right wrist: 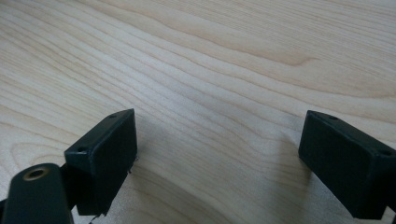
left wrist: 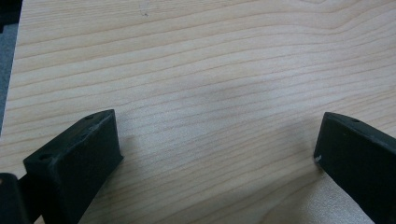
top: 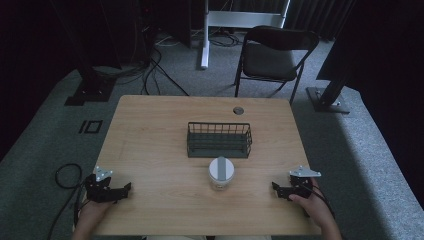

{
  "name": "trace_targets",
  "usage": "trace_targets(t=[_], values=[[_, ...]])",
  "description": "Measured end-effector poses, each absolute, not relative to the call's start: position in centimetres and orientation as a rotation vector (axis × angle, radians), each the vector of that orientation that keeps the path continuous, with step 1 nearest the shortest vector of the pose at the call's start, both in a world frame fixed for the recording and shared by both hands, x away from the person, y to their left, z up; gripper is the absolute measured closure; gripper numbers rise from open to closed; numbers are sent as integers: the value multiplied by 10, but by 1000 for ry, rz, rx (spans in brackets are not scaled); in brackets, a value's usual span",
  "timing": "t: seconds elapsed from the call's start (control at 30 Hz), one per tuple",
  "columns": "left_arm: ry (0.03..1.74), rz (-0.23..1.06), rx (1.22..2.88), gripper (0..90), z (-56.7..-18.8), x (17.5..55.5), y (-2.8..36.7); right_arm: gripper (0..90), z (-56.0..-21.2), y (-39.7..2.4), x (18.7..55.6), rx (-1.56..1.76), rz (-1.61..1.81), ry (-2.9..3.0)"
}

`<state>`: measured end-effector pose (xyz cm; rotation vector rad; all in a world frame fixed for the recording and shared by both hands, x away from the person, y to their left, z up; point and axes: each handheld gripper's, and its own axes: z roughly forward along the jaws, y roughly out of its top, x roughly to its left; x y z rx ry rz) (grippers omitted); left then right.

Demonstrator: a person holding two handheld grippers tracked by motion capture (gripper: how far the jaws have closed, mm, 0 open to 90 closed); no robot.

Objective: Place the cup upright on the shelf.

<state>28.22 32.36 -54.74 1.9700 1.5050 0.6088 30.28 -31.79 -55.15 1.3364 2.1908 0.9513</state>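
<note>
Two grippers are rested at the near corners of the wooden table, both with jaws spread and nothing between them. Left gripper is seen at the near left, jaws aimed right toward the centre. White lidded jar is stood upright at mid-table near the front edge, between the two grippers, roughly as far from one as from the other; the right looks marginally nearer. Dark wire basket is placed just behind the jar, apart from it. Right gripper is seen at the near right, jaws aimed left at the jar. No obstacle is seen on either path. Folding chair is stood beyond the table.
</note>
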Motion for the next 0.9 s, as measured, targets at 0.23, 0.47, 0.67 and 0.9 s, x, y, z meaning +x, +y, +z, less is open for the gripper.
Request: trace_targets(t=[0.23, 0.47, 0.67, 0.9], values=[[1505, 609, 1970, 6, -547, 282, 324, 112, -547, -314, 301, 1321, 993, 2187], [1505, 609, 1969, 6, -547, 282, 324, 112, -542, -305, 301, 1276, 1029, 2210], [1505, 609, 1968, 6, -547, 282, 324, 112, -540, -296, 302, 1230, 1062, 2232], [1505, 609, 1968, 6, -547, 282, 324, 112, -537, -286, 301, 1188, 1109, 2261]])
